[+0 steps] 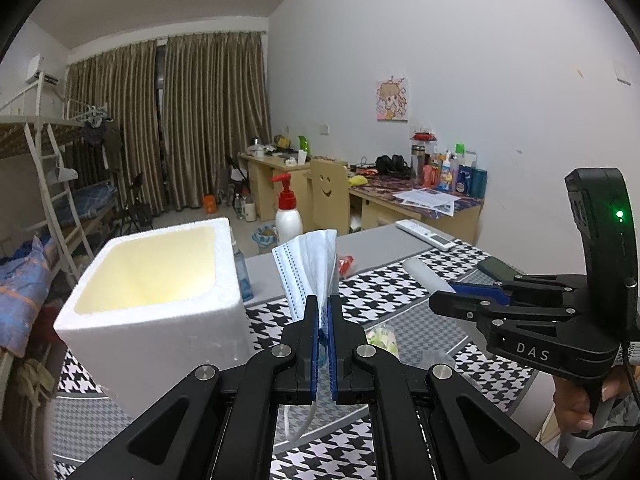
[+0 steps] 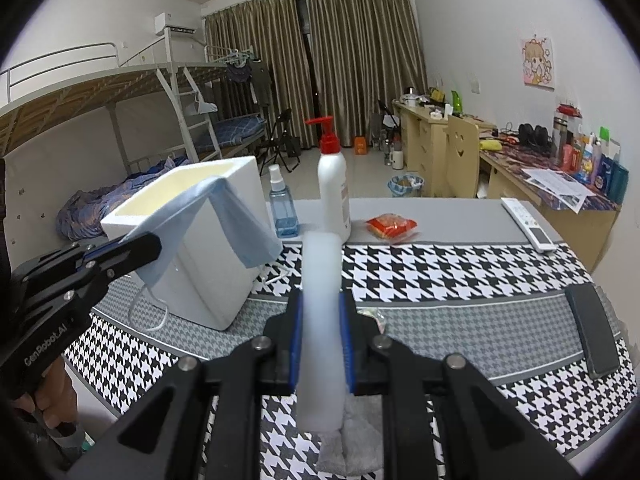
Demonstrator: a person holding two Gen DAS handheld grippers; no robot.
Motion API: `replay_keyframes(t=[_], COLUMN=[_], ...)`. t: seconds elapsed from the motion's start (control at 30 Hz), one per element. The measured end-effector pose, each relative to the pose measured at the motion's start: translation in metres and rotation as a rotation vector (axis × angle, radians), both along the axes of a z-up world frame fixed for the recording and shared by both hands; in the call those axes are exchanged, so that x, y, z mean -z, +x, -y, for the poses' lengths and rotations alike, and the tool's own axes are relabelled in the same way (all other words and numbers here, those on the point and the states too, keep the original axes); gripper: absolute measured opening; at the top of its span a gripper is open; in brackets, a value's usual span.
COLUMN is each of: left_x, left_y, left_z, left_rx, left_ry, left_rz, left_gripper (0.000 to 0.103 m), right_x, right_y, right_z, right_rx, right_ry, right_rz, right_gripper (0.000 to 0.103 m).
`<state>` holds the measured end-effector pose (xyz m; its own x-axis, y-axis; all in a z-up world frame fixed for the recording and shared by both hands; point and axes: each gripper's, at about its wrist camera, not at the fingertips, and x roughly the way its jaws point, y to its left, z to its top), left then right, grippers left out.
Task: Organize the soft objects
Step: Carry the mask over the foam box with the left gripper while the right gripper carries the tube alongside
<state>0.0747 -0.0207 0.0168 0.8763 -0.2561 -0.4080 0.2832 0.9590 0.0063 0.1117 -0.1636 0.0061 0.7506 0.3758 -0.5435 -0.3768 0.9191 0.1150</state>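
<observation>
- We have our left gripper (image 1: 323,320) pinched tight on a blue face mask (image 1: 310,268), the pleated cloth standing up from between the pads and one ear loop dangling below.
- In the right wrist view the mask drapes against the near corner of the white foam box (image 2: 208,240); we judge it to be above the table, beside the box's open top and not yet inside it.
- Our right gripper (image 2: 322,336) is clamped on a white foam tube (image 2: 320,320), which runs lengthways between the pads and sticks out past them front and back.
- The mask looks feather-light and limp: it will fold and swing, so a grip on the bunched middle, as now, seems better than one on a loop, which could slip or snag the box rim.
- The tube seems light and springy; it should squash a little under the pads, so we expect a grip near its middle to keep it from tipping.
- Both hands hold the tools by their pistol handles, pointing forward and somewhat down over the houndstooth mat (image 2: 460,272), left gripper nearest the box, right one a little apart from it.
- A grey cloth (image 2: 352,448) lies on the mat under the right gripper, likely another soft piece to sort.
</observation>
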Motion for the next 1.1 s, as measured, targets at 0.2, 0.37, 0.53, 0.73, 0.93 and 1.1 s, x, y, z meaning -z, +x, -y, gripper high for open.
replay_keyframes(t=[0.2,0.37,0.53,0.73,0.93,1.1], left_x=[-0.007,-0.012,-0.018,-0.025,-0.031,-0.036], left_y=[0.003,0.003,0.003,0.002,0.003,0.004], left_z=[-0.001,-0.002,-0.005,-0.009,-0.010,-0.013], left_rx=[-0.010,-0.016,-0.017,-0.026,-0.037,-0.049], left_ry=[0.002,0.000,0.000,-0.002,0.002,0.003], left_rz=[0.015,0.032,0.049,0.070,0.087,0.102], left_gripper=[0.004,0.004,0.004,0.004,0.004,0.004], right_x=[-0.007,-0.013,-0.018,-0.022,-0.027,-0.034], right_y=[0.002,0.003,0.004,0.005,0.006,0.006], right_z=[-0.003,-0.004,-0.007,-0.009,-0.012,-0.017], right_rx=[-0.011,-0.016,-0.023,-0.031,-0.040,-0.053], right_ry=[0.006,0.014,0.017,0.021,0.022,0.027], right_rz=[0.014,0.029,0.042,0.053,0.067,0.086], right_gripper=[0.021,0.021,0.021,0.021,0.021,0.021])
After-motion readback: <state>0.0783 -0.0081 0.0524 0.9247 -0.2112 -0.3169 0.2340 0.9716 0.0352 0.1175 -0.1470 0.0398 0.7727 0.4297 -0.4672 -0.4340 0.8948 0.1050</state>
